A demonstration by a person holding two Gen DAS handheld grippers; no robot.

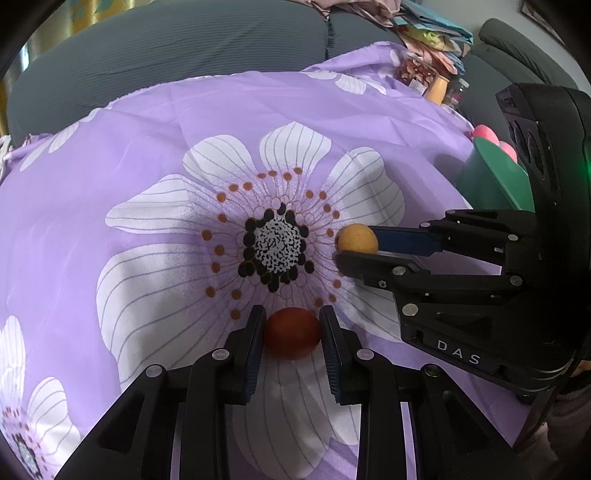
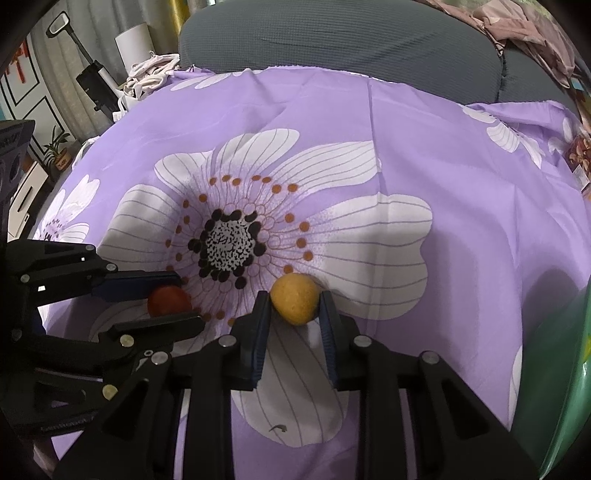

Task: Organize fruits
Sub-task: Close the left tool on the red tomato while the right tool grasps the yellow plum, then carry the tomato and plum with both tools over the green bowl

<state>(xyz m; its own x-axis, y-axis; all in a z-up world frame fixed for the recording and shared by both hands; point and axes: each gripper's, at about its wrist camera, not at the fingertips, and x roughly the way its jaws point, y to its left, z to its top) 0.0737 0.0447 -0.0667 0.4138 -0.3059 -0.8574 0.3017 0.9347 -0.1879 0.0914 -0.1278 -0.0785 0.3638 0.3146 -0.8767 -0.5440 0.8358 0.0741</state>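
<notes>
You are pinching a red fruit [image 1: 291, 333] in your left tool [image 1: 291, 325] and a yellow fruit [image 2: 294, 299] in your right tool [image 2: 294, 306]; either round fruit could be slipping free near the fingertips.

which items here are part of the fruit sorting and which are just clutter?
Part of the job:
- red fruit, between the left gripper fingers
- yellow fruit, between the right gripper fingers
- green bowl already holding pink fruit

Just lying about:
- purple floral cloth
- grey sofa
- clothes pile
- vacuum
- potted plant
</notes>
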